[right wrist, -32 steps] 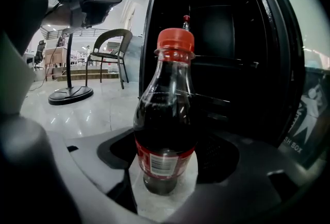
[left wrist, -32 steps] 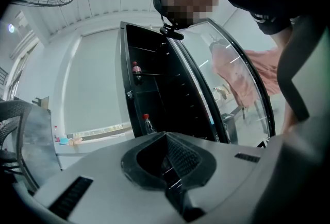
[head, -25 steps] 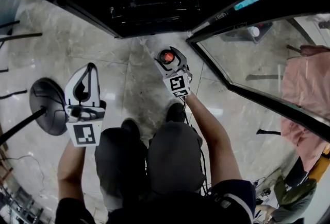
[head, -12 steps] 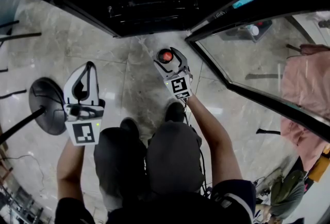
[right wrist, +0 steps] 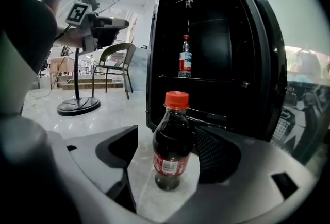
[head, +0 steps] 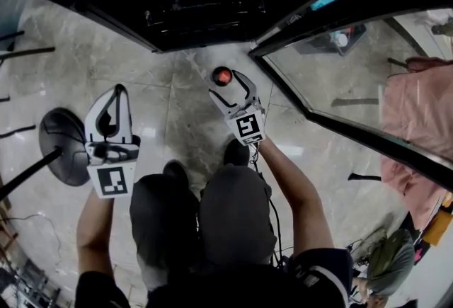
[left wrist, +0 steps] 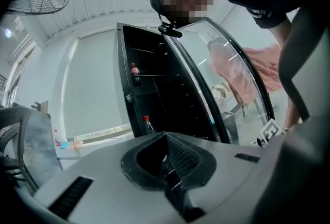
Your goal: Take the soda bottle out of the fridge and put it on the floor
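- Black upright fridge: it stands open, its glass door swung out to the person's right. A clear bottle with a red label stands on a shelf inside.
- Grey marble floor: bare in front of the fridge, it carries the task's thing.
- Right tongs: held low in front of the fridge. The jaws stand apart and grip nothing. Floor shows plainly between the left jaw and the bottle; the right pad lies just beside it.
- Left tongs: the jaws are together and empty, held well apart from the bottle on the person's left.
- Dark soda bottle with red cap and red label: it is out of the fridge and rests on the floor on its base, long axis upright. It stands between the right jaws, straight ahead along them, with the fridge behind. The placing looks done; judged from this, the coming move is a straight withdrawal of the right tongs without tipping it.
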`<state>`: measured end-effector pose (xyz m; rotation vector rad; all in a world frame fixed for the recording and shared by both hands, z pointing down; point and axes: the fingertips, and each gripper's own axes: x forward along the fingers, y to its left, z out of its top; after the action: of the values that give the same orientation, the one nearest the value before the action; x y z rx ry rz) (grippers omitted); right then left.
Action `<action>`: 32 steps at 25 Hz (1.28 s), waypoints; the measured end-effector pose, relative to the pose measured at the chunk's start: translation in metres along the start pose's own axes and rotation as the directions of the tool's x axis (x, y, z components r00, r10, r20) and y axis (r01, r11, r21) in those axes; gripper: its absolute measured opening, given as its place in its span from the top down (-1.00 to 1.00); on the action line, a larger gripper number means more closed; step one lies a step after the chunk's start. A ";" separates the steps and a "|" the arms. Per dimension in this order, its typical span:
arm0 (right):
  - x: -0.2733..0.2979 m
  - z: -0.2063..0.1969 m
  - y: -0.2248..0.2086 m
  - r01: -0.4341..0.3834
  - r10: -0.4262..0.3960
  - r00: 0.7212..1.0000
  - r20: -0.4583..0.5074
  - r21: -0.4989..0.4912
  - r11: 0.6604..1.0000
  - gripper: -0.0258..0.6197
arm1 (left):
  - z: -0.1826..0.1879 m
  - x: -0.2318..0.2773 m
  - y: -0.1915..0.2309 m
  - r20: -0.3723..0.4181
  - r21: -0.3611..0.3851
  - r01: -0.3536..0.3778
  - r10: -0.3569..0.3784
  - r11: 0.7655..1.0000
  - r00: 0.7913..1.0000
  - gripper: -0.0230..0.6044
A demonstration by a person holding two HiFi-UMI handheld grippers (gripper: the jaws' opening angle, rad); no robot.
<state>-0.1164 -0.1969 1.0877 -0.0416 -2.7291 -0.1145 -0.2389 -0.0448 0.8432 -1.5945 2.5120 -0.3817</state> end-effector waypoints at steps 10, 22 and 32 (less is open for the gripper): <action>-0.042 0.044 -0.006 0.069 -0.068 0.997 0.035 -0.035 0.997 0.23 | 0.026 -0.004 0.007 -0.008 -0.003 0.009 -0.009 1.000 1.000 0.85; -0.099 0.174 -0.015 0.080 -0.074 0.988 0.135 -0.037 0.996 0.74 | 0.114 -0.004 0.025 -0.018 -0.025 0.019 -0.019 1.000 1.000 0.85; -0.168 0.315 -0.021 0.082 -0.085 0.984 0.155 0.023 0.996 0.86 | 0.236 -0.009 0.039 -0.047 -0.059 0.007 -0.010 0.998 0.999 0.85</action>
<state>-0.0880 -0.1928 0.7315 0.0714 -2.8881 -0.1168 -0.2091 -0.0527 0.6053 -1.6365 2.5749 -0.3535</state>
